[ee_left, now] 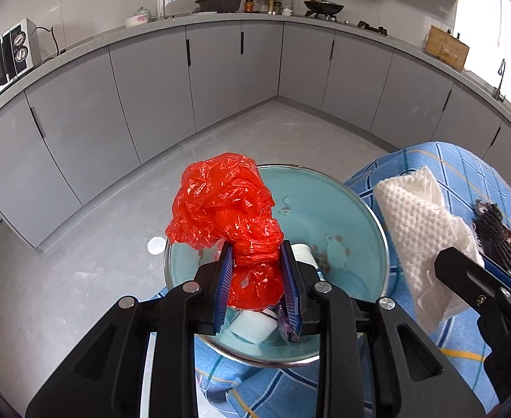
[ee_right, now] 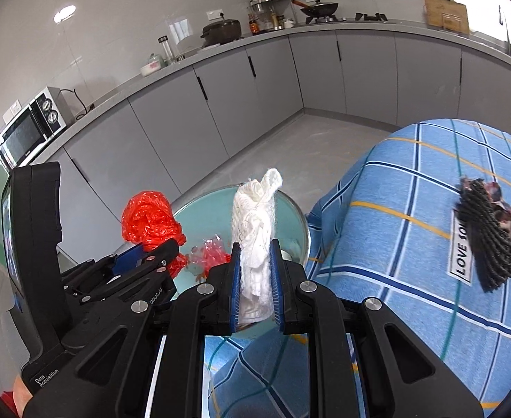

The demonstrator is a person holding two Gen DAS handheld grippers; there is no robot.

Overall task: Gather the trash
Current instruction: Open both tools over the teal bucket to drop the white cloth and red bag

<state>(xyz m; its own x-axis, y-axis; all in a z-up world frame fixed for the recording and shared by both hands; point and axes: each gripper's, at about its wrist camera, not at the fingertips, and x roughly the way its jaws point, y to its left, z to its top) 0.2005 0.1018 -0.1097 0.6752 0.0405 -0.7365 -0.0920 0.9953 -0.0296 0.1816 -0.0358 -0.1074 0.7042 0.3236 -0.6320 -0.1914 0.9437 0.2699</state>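
We are at the drop step. Over the teal bin [ee_left: 353,216], the left gripper [ee_left: 257,278] clamps the red plastic bag [ee_left: 220,202]; the right gripper [ee_right: 257,285] clamps the white paper towel [ee_right: 255,216]. Next, we judge: part the fingers above the bin.

Crumpled red plastic bag [ee_left: 227,209] over teal bin [ee_left: 346,209], white tissue wad [ee_right: 255,230] upright
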